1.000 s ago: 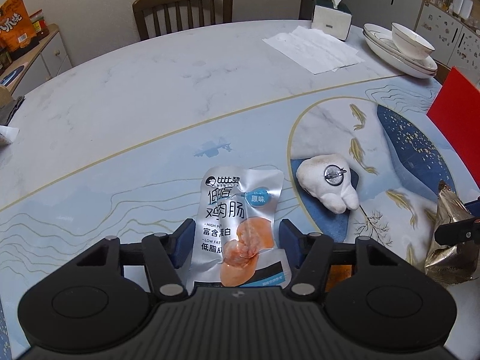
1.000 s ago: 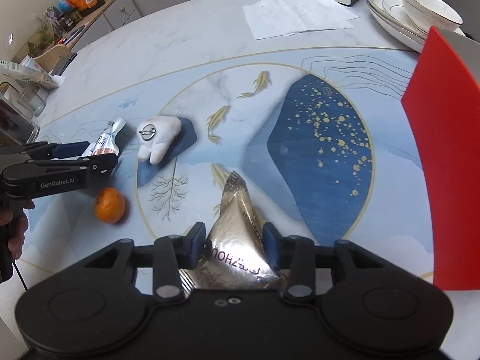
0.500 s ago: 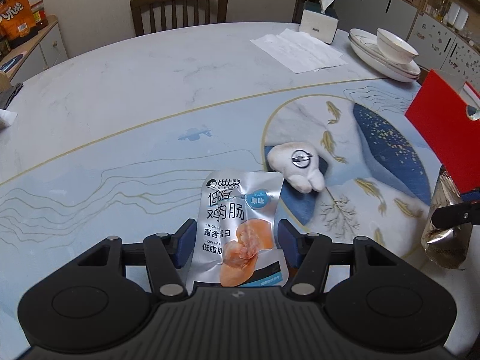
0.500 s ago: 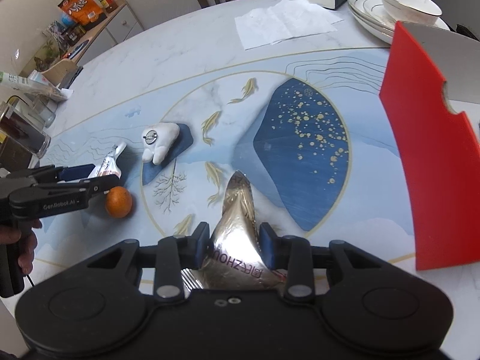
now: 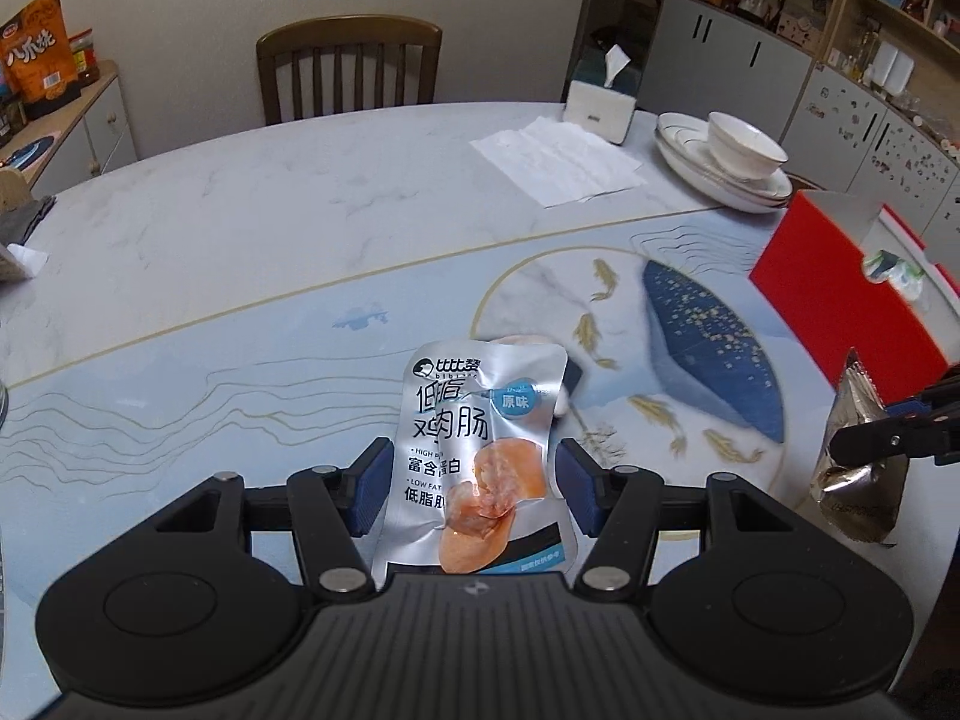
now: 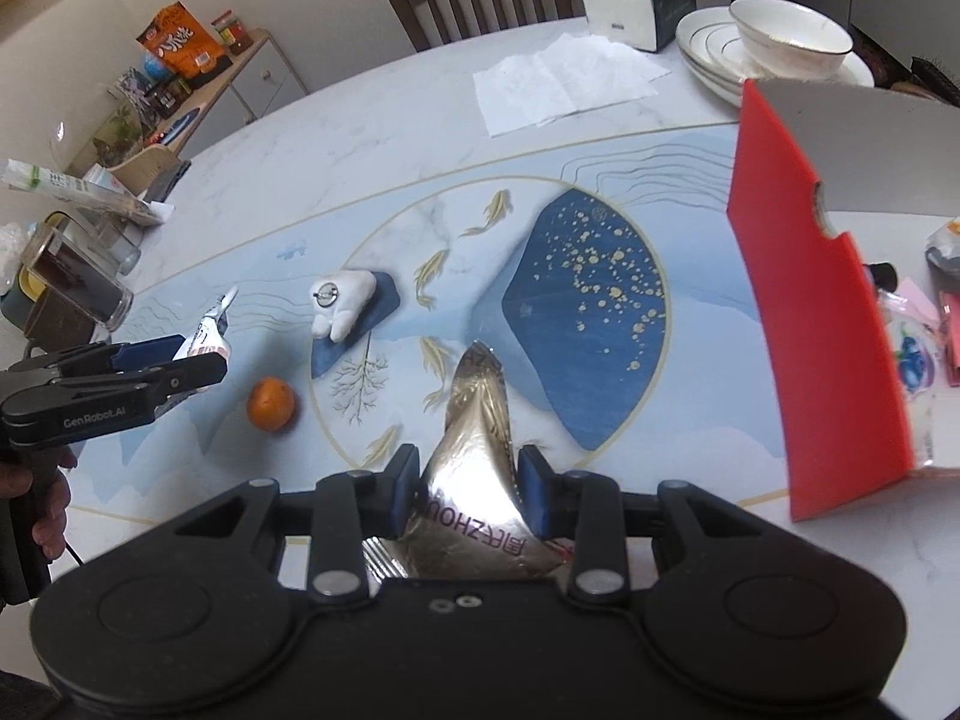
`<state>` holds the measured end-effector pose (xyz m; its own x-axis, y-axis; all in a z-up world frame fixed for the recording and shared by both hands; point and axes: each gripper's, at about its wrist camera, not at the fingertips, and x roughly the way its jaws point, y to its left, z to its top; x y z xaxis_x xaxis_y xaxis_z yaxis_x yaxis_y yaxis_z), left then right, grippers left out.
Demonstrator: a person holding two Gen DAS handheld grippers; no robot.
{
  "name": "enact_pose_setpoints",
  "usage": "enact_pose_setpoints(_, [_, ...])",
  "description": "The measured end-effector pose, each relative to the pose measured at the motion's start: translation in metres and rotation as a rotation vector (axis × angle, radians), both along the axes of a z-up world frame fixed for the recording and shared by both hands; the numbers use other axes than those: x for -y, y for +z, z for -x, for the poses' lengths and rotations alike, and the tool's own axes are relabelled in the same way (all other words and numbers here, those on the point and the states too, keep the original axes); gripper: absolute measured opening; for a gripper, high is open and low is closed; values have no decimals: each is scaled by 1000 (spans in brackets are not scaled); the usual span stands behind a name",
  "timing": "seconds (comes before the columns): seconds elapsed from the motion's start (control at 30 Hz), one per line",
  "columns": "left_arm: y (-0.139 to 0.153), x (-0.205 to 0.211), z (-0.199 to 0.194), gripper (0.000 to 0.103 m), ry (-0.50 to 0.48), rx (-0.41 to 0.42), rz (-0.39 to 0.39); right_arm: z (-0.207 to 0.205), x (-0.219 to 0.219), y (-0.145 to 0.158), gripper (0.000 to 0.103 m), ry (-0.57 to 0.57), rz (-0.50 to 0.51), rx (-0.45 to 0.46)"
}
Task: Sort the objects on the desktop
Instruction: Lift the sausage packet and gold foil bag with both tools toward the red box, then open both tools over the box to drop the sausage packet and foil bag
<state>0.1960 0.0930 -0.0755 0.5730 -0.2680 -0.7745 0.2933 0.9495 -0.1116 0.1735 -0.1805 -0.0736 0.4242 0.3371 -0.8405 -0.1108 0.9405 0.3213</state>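
Note:
My left gripper (image 5: 474, 474) is shut on a silver chicken sausage packet (image 5: 480, 420) and holds it above the table; it also shows in the right wrist view (image 6: 204, 354). My right gripper (image 6: 468, 480) is shut on a crumpled gold foil snack bag (image 6: 480, 468), also seen at the right of the left wrist view (image 5: 858, 468). A white plush toy (image 6: 342, 300) and an orange (image 6: 271, 403) lie on the table. A red box (image 6: 810, 324) with several items inside stands at the right.
Stacked plates with a bowl (image 5: 738, 162), a tissue box (image 5: 600, 102) and a paper sheet (image 5: 558, 162) sit at the far side. A wooden chair (image 5: 348, 66) stands behind. Jars and bags (image 6: 72, 276) crowd the left edge.
Both grippers have risen and pulled back with their packets held. The plush toy is now mostly hidden behind the sausage packet in the left wrist view. The red box's inside has come into view.

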Motion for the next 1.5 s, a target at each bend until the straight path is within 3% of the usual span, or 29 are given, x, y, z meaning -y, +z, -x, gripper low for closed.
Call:
enact_pose_setpoints(0.67, [54,115,18,58,-181,82,49,17,71,45,35,2,-11,75])
enact_pose_setpoints(1.5, [71,296,6,58,-309,140,13,-4,239,73,35,-60,11,177])
